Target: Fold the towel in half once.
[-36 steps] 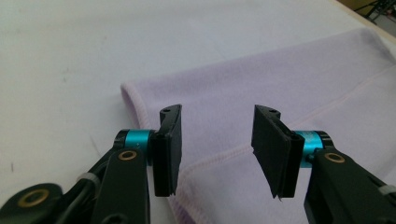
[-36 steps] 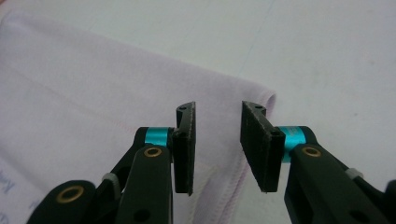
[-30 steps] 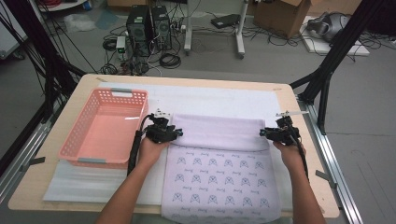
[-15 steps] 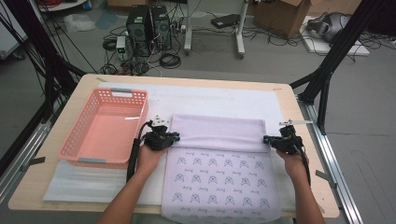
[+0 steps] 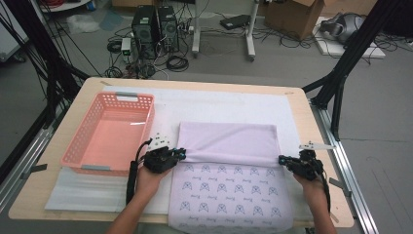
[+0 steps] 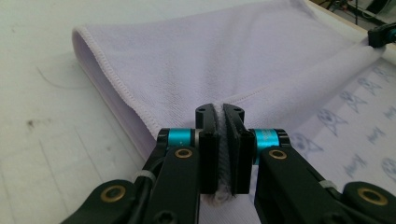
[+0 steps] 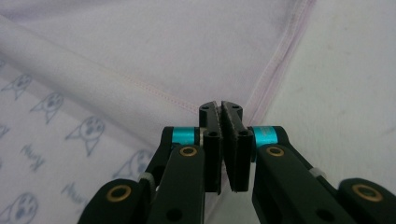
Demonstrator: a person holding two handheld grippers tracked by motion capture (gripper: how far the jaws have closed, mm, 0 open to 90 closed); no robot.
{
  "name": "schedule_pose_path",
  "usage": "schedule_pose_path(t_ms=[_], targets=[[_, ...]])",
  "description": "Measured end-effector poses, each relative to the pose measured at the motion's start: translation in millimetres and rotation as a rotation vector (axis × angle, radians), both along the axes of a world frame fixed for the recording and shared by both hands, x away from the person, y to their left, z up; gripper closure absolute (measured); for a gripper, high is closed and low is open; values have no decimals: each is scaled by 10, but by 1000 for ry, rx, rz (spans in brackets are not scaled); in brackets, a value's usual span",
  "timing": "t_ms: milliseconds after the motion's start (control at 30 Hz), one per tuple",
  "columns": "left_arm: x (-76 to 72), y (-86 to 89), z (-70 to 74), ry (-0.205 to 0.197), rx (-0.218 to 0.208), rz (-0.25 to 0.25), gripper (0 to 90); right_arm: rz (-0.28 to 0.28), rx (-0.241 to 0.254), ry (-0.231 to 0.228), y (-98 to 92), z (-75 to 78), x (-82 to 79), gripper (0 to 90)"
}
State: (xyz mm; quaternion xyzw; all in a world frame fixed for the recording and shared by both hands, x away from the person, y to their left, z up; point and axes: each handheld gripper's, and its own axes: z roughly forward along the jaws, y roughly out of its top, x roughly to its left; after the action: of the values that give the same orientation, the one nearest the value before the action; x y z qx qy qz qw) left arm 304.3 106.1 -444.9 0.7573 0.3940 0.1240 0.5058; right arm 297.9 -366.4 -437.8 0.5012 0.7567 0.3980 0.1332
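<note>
A lilac towel (image 5: 229, 141) lies on the white mat, its far half folded toward me over the side printed with small blue faces (image 5: 229, 192). My left gripper (image 5: 181, 154) is shut on the left corner of the folded layer. In the left gripper view, cloth (image 6: 210, 56) is pinched between the pads of that gripper (image 6: 219, 108). My right gripper (image 5: 282, 161) is shut on the right corner. In the right gripper view, the hemmed edge (image 7: 275, 60) runs into the closed jaws of that gripper (image 7: 220, 106). Both corners are held low over the towel.
An empty pink basket (image 5: 107, 134) stands to the left of the towel, close to my left hand. The white mat (image 5: 219, 105) covers most of the wooden table (image 5: 321, 141). Black frame legs, cables and computer cases stand beyond the far edge.
Both hands have come toward me with the towel's corners, drawing the folded edge further over the printed side. The folded plain part now looks wider.
</note>
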Motion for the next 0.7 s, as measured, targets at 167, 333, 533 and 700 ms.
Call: schedule_pose_path(t_ms=[167, 333, 533, 700], targets=[[-199, 23, -38, -13, -4, -30, 846, -4, 27, -20, -27, -6, -218, 869], [-353, 55, -30, -29, -19, -44, 846, 0, 37, -41, -32, 24, -398, 869], [-552, 73, -20, -41, -34, -49, 844, 13, 38, -47, -38, 36, -645, 869], [-735, 55, -38, -46, -31, -52, 840, 14, 45, -55, -71, 54, -832, 869]])
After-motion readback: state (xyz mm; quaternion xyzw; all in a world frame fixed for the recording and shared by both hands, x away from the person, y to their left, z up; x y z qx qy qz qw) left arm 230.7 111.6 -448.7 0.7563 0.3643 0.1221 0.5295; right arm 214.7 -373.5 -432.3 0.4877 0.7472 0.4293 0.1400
